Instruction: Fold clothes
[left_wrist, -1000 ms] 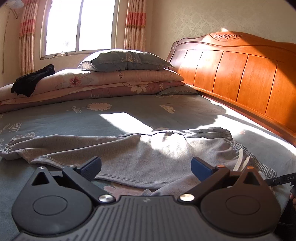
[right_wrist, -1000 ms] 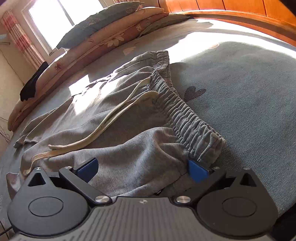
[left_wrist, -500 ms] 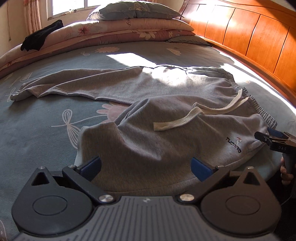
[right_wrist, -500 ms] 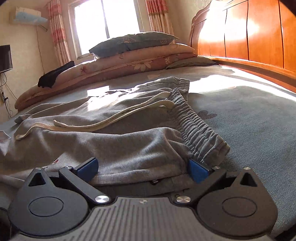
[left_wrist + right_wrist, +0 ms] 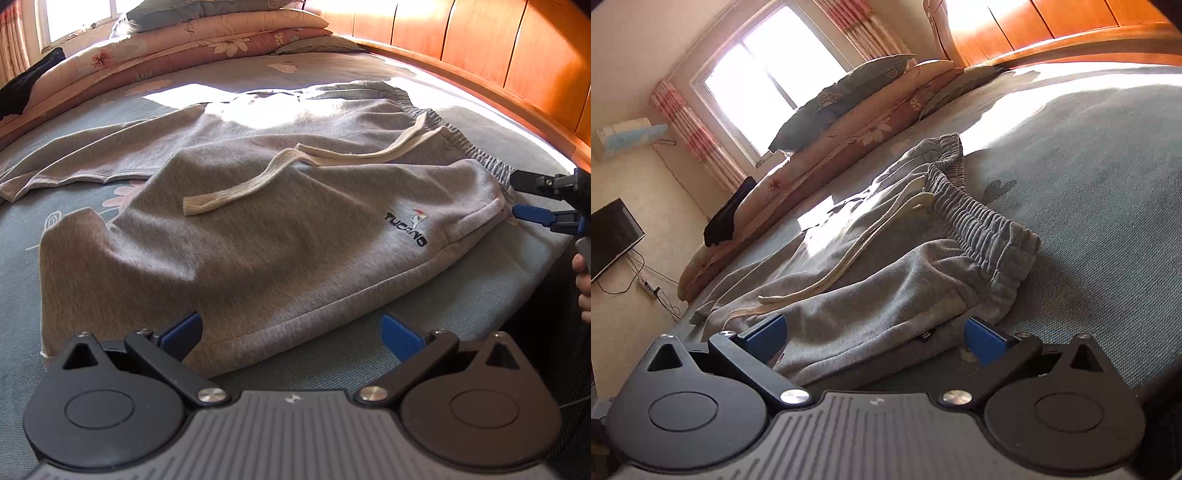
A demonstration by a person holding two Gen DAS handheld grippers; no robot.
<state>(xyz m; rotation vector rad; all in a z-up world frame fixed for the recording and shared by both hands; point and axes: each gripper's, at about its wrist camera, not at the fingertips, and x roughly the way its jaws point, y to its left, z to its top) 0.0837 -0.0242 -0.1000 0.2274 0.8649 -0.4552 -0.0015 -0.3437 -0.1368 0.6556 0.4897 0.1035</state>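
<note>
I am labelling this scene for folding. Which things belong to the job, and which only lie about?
Job: grey cotton sweatpants with cream drawstring; both open hand-held grippers, left, right.
Lying about: stacked floral quilts; black garment; grey pillow.

Grey pants with a cream string and black letters. Blue-green bed sheet with pale flowers. Pink flowery quilts, orange-brown wooden headboard, blue fingertips on black grippers.

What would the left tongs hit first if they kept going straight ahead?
Most likely the near hem of the grey pants, lying just ahead of the open left tongs on the bed. Depth is unclear, so they might skim over the cloth instead.
</note>
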